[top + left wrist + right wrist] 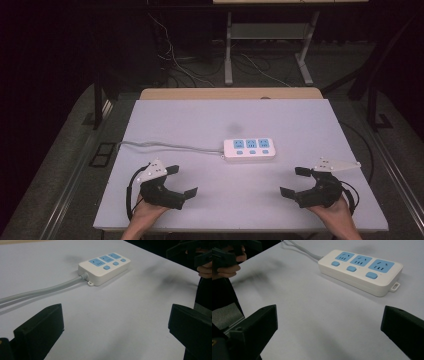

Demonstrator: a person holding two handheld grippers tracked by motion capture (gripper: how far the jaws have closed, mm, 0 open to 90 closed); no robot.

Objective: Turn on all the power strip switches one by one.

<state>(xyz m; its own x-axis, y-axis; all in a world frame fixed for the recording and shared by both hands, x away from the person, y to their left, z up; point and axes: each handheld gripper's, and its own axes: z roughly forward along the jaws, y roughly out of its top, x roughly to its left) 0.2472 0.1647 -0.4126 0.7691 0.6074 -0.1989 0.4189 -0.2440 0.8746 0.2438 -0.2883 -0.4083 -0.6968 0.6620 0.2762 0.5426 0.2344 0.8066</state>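
High view: white desk (200,120) seen from above, forearms entering from the near edge.
Power strip (249,149): white, three blue sockets with three blue buttons below them; lies flat near the desk's middle, slightly toward the near edge and a little right of centre, long side parallel to the near edge.
Cord (165,146): grey, leaves the strip's left end, runs left across the desk to the left edge.
Left gripper (181,181): near the desk's near-left corner, held in the left hand (145,212); jaws spread wide, pointing right and slightly away, toward the strip; nothing between them. Grey three-cornered plate on top, tilted.
Right gripper (295,181): near the near-right corner, held in the right hand (332,212); jaws spread wide, pointing left toward the strip; nothing between them. Plate on top, roughly level.
Wrists: both low over the near edge, forearms angled slightly inward; whether the gripper bodies touch the desk is hard to judge.
Left gripper view: both black jaws far apart at the frame's lower corners, bare desk between; strip ahead, cord end nearest, well apart from the jaws.
Right gripper view: jaws equally far apart; strip ahead and to the right, its small mounting tab (395,286) at the end away from the cord.
Beyond the desk: a wooden tabletop edge (230,93) just past the far edge, loose cables on the floor (195,67).
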